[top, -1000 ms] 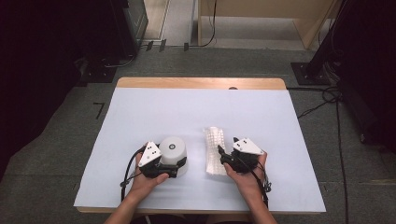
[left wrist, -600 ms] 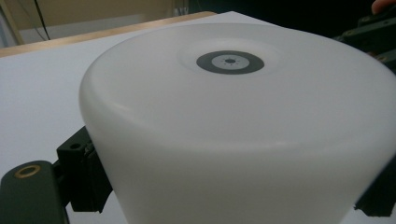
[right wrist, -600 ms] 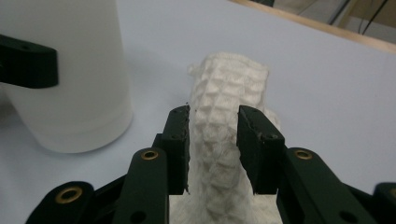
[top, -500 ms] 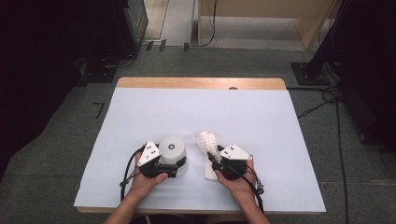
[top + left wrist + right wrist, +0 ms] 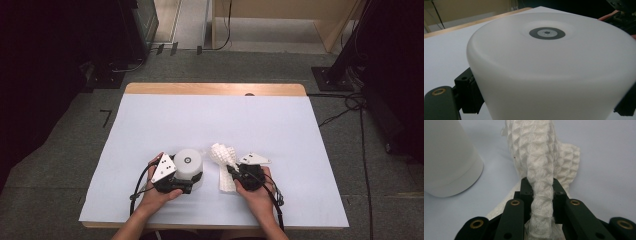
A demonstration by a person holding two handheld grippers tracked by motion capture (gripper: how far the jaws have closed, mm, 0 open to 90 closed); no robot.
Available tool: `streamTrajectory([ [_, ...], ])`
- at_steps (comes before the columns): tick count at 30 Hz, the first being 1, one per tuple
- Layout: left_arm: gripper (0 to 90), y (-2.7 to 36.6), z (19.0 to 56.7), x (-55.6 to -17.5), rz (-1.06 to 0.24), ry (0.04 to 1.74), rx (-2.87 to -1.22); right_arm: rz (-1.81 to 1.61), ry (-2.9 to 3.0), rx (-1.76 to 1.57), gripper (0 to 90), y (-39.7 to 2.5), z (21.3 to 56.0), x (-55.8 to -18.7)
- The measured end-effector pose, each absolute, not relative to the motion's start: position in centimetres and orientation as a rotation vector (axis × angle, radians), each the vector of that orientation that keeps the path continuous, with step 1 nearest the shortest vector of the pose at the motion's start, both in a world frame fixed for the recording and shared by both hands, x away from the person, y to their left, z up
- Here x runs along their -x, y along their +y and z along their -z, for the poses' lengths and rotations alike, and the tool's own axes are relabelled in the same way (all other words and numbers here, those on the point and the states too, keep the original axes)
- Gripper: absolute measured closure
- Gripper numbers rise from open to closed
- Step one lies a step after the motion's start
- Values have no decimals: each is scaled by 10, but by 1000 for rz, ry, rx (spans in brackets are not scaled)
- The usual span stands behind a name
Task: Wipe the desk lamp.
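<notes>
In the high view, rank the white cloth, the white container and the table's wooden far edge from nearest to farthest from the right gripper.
1. White cloth: pinched in the right gripper's jaws.
2. White container: to its left, held by the left gripper.
3. Wooden far edge: across the table.

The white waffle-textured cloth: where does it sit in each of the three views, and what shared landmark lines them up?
High view: the cloth lies right of centre near the front edge, one end lifted by the right gripper.
Left gripper view: no cloth to place here.
Right gripper view: the cloth runs up the middle, pinched between the jaws.
Shared landmark: the white cylinder, at the left edge in the right gripper view, close up in the left gripper view.
</notes>
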State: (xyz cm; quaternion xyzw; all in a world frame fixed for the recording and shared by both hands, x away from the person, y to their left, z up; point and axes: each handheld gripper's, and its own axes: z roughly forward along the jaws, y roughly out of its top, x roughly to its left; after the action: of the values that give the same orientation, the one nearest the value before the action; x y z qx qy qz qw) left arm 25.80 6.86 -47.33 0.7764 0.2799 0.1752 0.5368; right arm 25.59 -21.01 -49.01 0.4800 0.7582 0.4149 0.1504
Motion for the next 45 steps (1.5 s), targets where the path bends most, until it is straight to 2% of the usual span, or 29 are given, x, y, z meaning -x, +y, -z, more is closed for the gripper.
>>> streamTrajectory([
  [4,20,66,469,-250,-464,699,-1824,-1187,2129,-1355,779,-209,487,-253],
  [9,21,52,470,-235,-565,820,-1807,-1159,2085,-1328,777,-207,484,-250],
  [13,22,41,473,-225,-700,919,-1806,-1156,2099,-1311,776,-201,486,-249],
  [14,76,41,473,-225,-702,931,-1800,-1157,2107,-1298,776,-199,486,-248],
  [19,85,49,472,-231,-629,891,-1806,-1170,2131,-1269,776,-192,488,-246],
  [23,86,68,464,-244,-448,870,-1724,-1197,2176,-1199,777,-182,489,-242],
  [27,86,82,458,-252,-349,847,-1677,-1245,2215,-1108,778,-168,485,-234],
  [33,87,80,460,-255,-298,812,-1702,-1305,2216,-970,783,-156,473,-223],
  [41,87,70,464,-255,-247,771,-1761,-1383,2102,-894,785,-164,450,-215],
  [45,87,72,463,-255,-250,771,-1759,-1398,2106,-881,784,-165,450,-215],
])
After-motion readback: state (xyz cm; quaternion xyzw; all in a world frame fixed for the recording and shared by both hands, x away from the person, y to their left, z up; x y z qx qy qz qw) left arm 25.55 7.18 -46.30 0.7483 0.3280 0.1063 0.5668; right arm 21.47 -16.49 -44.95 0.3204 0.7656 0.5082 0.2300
